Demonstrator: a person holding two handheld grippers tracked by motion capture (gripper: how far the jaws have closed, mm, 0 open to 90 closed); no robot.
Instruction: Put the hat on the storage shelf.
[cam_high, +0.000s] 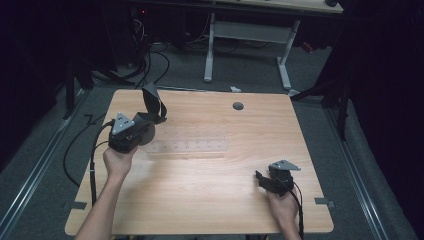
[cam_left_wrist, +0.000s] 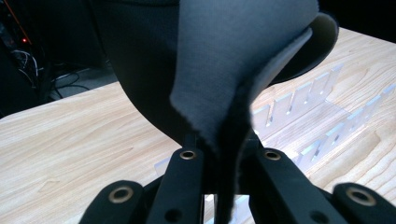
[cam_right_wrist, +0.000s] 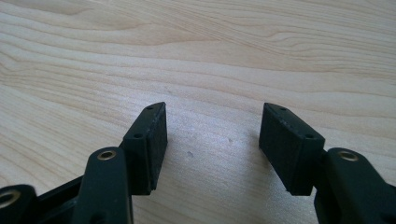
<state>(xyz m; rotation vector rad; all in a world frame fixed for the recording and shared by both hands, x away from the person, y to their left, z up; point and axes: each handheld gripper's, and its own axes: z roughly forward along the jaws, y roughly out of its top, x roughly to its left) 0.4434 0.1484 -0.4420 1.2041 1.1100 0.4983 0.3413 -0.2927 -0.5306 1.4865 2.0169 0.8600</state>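
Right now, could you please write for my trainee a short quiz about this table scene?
1. True or false: the left tool holds a grey cloth.
2. The right tool is: A) open above bare wood, B) shut on cloth, C) shut on the rack.
3. What clear object lies on the table beside the left tool?

Key: 1. true. 2. A. 3. A clear plastic rack with slots.
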